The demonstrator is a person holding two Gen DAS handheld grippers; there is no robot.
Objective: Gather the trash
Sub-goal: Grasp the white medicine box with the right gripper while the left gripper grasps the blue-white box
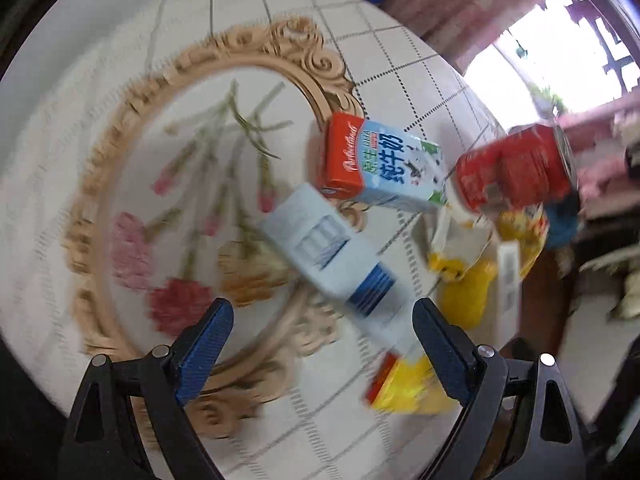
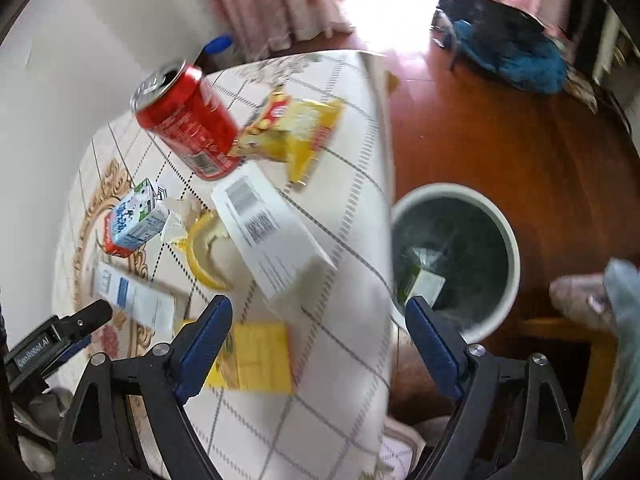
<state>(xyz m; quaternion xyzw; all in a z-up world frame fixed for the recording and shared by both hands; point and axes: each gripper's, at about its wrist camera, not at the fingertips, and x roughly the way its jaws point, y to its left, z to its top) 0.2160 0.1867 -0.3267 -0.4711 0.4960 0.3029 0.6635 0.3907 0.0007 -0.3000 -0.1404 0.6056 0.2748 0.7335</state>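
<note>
Trash lies on a checked tablecloth (image 2: 340, 380): a red soda can (image 2: 188, 124), a yellow snack bag (image 2: 296, 128), a milk carton (image 2: 136, 220), a banana peel (image 2: 200, 252), a white paper sheet (image 2: 268, 232), a pale blue box (image 2: 132, 300) and a yellow packet (image 2: 256, 356). My left gripper (image 1: 322, 344) is open above the pale blue box (image 1: 328, 260), with the milk carton (image 1: 384, 164), red can (image 1: 516, 168) and yellow packet (image 1: 404, 388) nearby. My right gripper (image 2: 320, 340) is open and empty over the table edge, above the yellow packet.
A white bin (image 2: 456, 256) with a dark liner stands on the wooden floor (image 2: 500, 140) right of the table, holding a small carton. The left gripper (image 2: 52, 344) shows at the right wrist view's left edge. A blue cushion (image 2: 516, 56) lies far back.
</note>
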